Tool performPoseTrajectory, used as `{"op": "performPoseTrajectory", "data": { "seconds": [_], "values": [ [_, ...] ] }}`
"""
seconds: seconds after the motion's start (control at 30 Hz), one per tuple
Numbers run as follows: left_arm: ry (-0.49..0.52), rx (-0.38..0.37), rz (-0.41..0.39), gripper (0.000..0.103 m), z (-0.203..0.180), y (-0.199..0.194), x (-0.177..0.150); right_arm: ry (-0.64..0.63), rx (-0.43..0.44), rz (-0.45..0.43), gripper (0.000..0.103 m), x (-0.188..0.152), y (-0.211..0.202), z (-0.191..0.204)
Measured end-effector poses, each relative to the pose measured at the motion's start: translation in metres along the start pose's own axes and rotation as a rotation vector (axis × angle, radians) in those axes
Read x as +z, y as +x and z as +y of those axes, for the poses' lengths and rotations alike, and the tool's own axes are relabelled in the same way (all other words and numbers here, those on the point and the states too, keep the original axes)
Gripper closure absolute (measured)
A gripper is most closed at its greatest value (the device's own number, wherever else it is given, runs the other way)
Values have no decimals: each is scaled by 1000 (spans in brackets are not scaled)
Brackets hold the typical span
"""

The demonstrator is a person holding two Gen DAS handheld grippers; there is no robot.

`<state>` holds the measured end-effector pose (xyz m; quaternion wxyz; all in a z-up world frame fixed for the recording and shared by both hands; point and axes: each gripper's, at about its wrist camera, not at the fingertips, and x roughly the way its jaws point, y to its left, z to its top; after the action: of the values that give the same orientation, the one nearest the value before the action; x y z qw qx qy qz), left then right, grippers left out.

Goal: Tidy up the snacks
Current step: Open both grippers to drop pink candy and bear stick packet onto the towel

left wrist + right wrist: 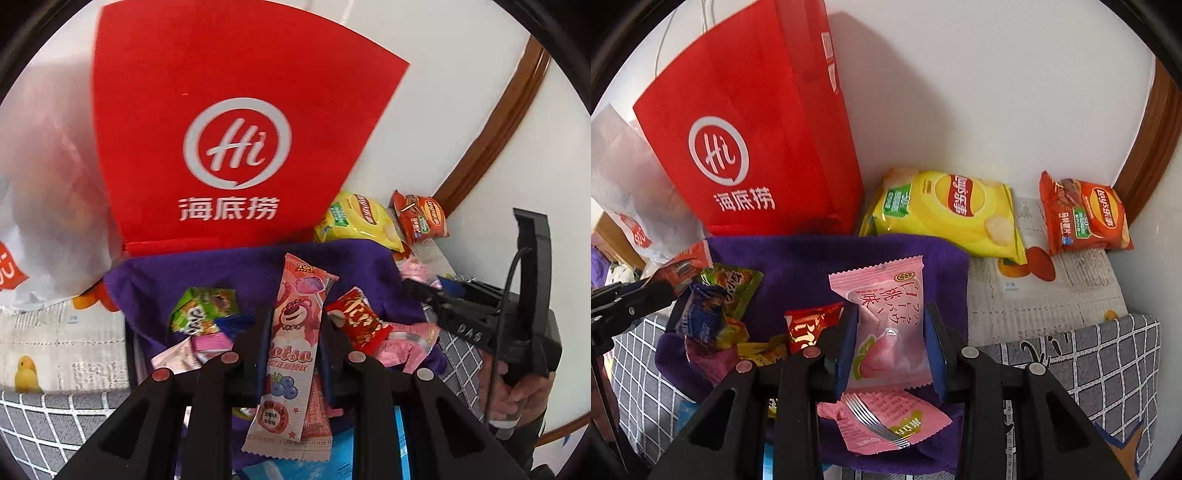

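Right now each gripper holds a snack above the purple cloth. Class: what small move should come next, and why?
Probably lower both and open. The left gripper pinches the Lotso packet and the right gripper the peach packet, both over the purple cloth where other snacks lie.

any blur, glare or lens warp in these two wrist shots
Left wrist view: the red bag is smeared along its edges by motion, while the Lotso wrapper reads sharp; the fisheye bows the wooden trim. Right wrist view: mostly crisp, glare on the yellow chip bag, and the red bag throws a soft shadow on the wall.
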<state>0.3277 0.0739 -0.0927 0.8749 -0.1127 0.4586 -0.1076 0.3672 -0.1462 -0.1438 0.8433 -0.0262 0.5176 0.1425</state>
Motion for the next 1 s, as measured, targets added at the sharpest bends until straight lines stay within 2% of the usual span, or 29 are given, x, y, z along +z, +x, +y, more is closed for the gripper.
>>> {"op": "performPoseTrajectory", "data": {
  "seconds": [0.37,1.0],
  "values": [
    [34,34,66,81,-13,24,-11,-28,6,76,68,-8,24,10],
    [21,10,133,80,-11,44,-16,-71,-3,122,66,-15,42,20]
  ]
}}
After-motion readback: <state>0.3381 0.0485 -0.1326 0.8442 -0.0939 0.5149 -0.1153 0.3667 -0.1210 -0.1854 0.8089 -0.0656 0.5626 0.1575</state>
